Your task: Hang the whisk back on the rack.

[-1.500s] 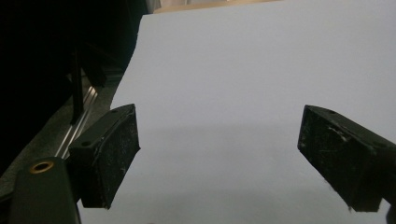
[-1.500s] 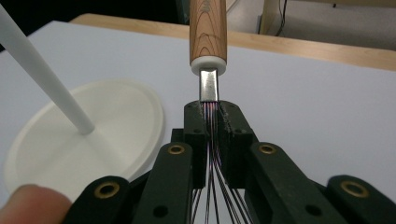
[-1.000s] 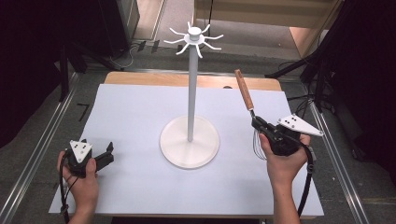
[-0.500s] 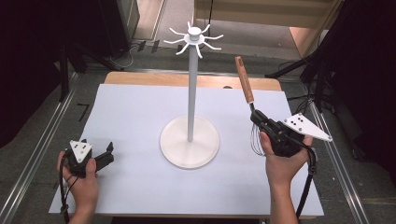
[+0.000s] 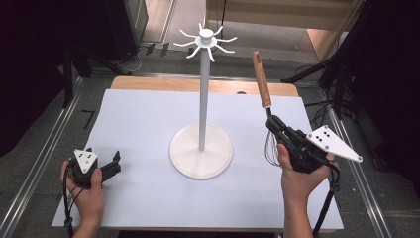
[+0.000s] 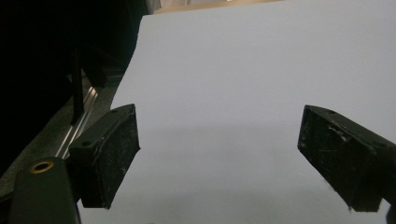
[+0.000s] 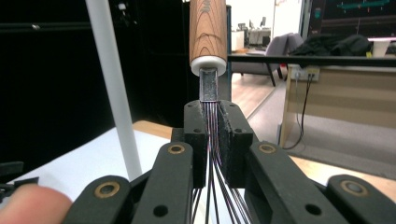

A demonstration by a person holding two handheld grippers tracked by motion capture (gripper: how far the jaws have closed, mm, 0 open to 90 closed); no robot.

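Note:
My right gripper is shut on a whisk at the neck where its wires meet the wooden handle. The handle points up and away, the wire loops hang below the jaws beside the hand. In the right gripper view the pads pinch the wire bundle under the wooden handle. A white stand with hook arms at its top rises from a round base at the table's centre, left of the whisk. My left gripper rests at the front left, open, nothing between its pads.
The white tabletop sits on a wooden board with metal rails along both sides. Dark equipment and cables stand beyond the table's far edge. The stand's pole passes close on the left in the right gripper view.
My right gripper has lifted the whisk off the table and tilted its handle more upright, toward the stand's top. The left gripper has stayed put.

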